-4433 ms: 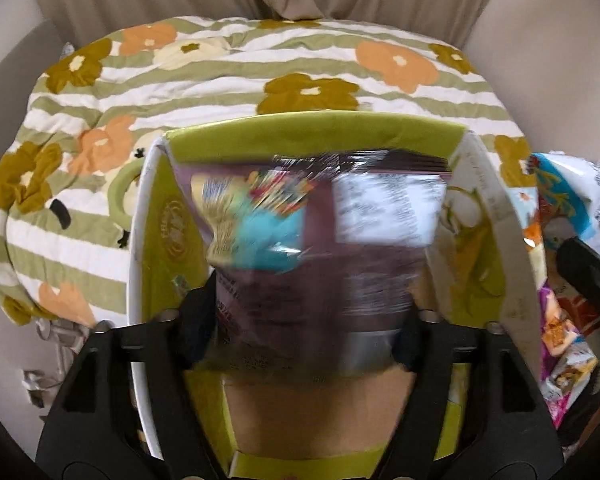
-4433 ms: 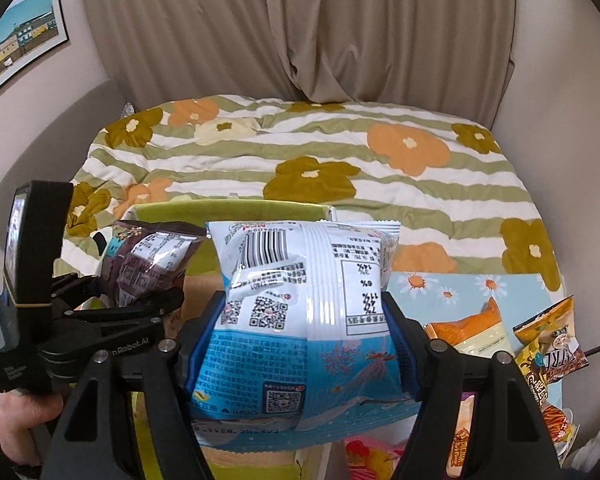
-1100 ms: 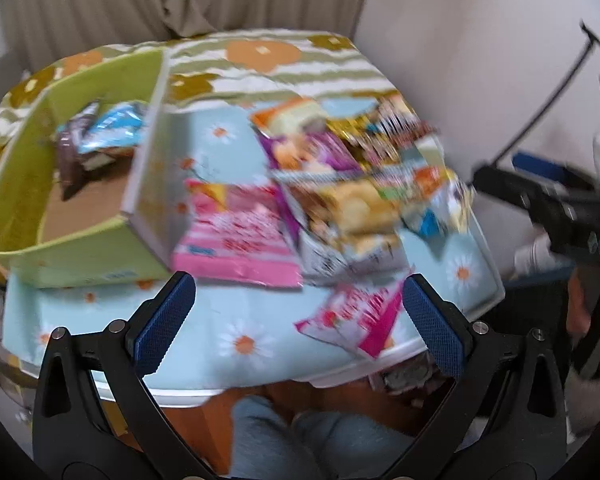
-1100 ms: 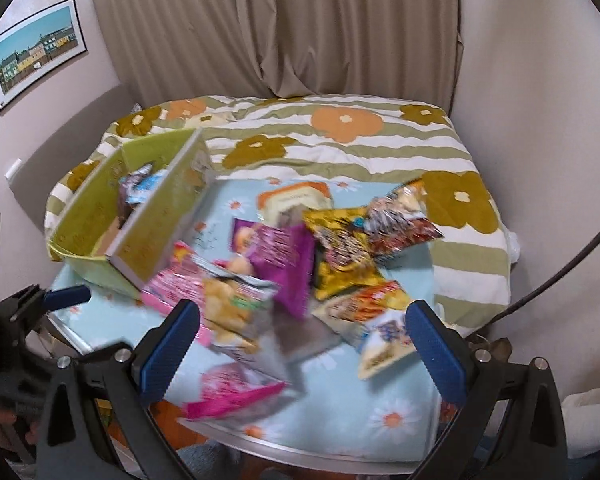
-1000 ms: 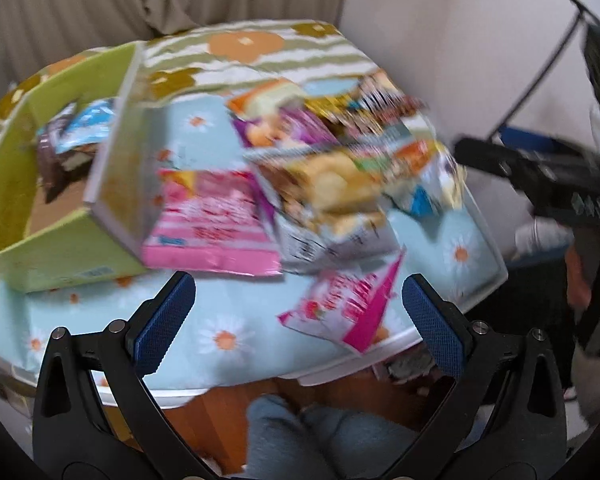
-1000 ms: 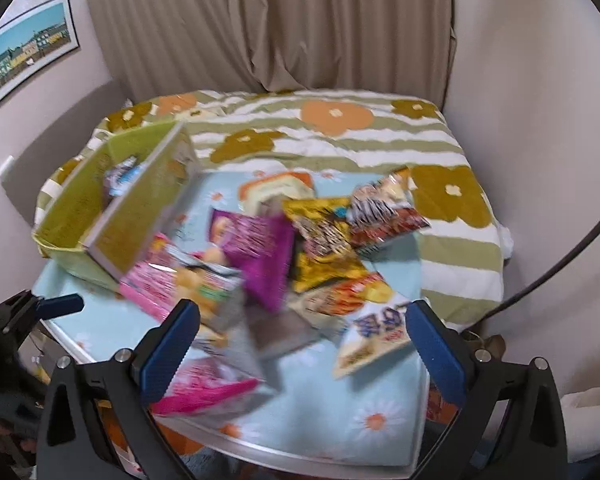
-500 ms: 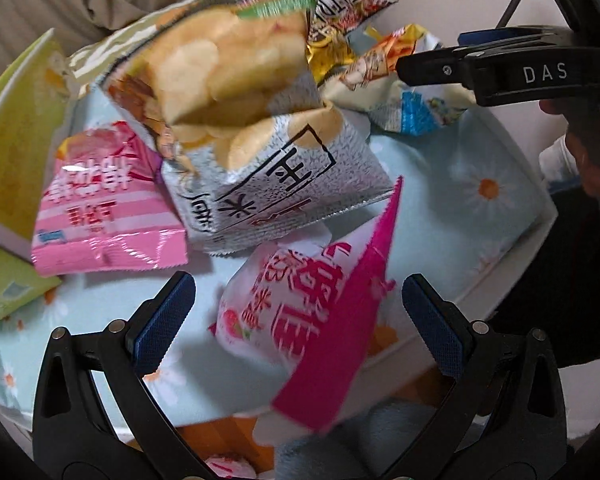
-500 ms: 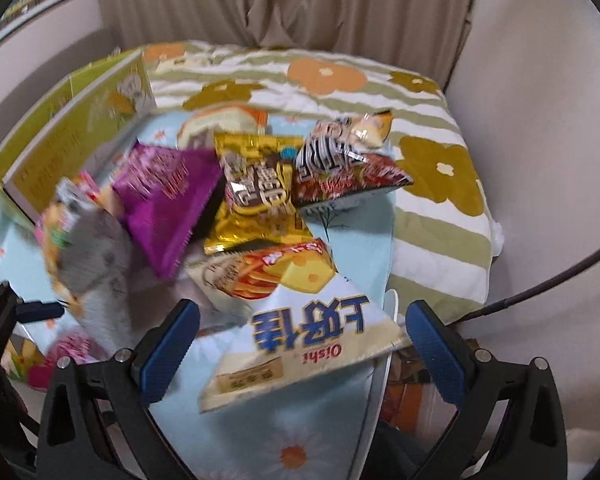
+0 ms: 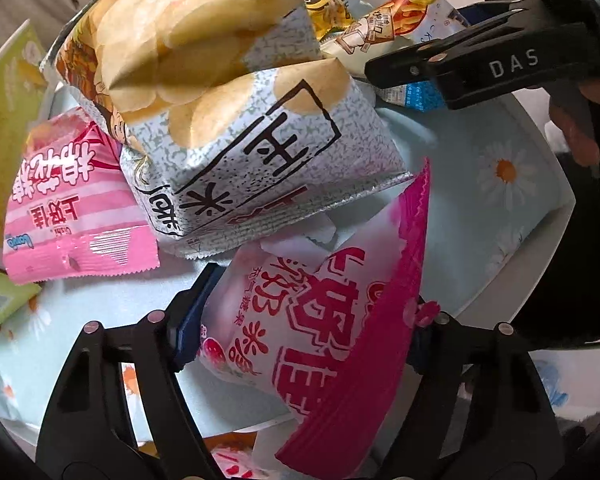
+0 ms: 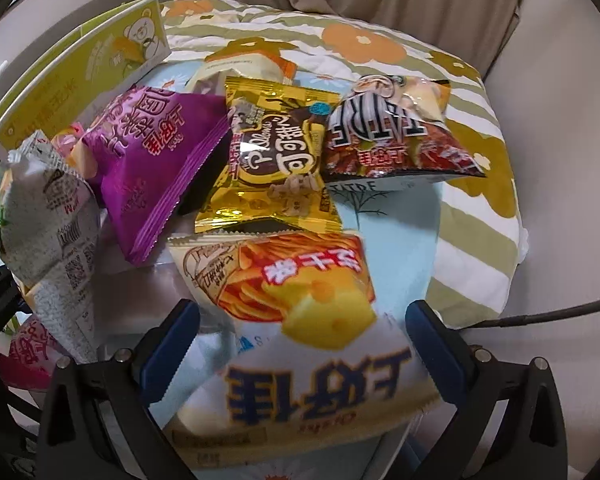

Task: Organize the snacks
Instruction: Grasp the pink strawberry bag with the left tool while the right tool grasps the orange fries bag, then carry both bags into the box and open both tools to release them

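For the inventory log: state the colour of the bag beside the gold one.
Purple bag, right wrist view.

The right hand-held gripper (image 10: 300,344) straddles a white fries packet (image 10: 300,336) on the tabletop (image 10: 396,240), pads apart; gold (image 10: 274,164) and purple (image 10: 156,160) packets lie farther.
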A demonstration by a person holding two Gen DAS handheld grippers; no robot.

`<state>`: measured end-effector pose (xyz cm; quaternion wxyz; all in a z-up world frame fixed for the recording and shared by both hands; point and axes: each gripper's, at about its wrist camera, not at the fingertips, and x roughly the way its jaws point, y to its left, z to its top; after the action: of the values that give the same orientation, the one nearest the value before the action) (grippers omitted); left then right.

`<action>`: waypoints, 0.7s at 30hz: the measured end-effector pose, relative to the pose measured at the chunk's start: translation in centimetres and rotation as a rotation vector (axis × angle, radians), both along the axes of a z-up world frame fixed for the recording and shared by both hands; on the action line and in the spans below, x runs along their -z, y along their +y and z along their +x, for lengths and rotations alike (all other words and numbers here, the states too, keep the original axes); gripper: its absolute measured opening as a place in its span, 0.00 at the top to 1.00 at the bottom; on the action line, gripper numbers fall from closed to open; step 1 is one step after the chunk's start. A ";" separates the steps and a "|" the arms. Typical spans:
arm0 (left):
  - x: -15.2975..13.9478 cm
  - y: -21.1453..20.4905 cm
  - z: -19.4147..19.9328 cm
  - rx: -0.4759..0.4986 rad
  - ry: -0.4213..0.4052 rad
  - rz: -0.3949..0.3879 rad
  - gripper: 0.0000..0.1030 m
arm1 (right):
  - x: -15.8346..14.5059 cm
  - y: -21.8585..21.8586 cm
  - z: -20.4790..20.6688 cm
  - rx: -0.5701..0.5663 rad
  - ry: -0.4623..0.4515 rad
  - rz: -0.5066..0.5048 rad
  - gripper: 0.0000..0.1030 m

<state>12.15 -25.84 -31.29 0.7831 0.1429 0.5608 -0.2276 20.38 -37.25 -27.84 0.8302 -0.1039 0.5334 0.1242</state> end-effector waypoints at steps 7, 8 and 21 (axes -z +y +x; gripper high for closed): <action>-0.5 1.2 0.1 -0.026 0.016 -0.025 0.41 | 0.5 -0.4 0.1 0.020 0.018 0.069 0.04; -0.5 1.4 0.1 -0.027 0.017 -0.027 0.42 | 0.5 -0.5 0.0 0.025 0.021 0.086 0.08; -1.6 5.1 0.2 -0.059 0.025 -0.053 0.45 | -0.3 -0.3 -1.2 0.060 -0.001 0.122 0.47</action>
<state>12.37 -20.73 -29.66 0.7858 0.1029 0.5684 -0.2210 19.17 -37.58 -27.58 0.8387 -0.0370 0.5272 0.1315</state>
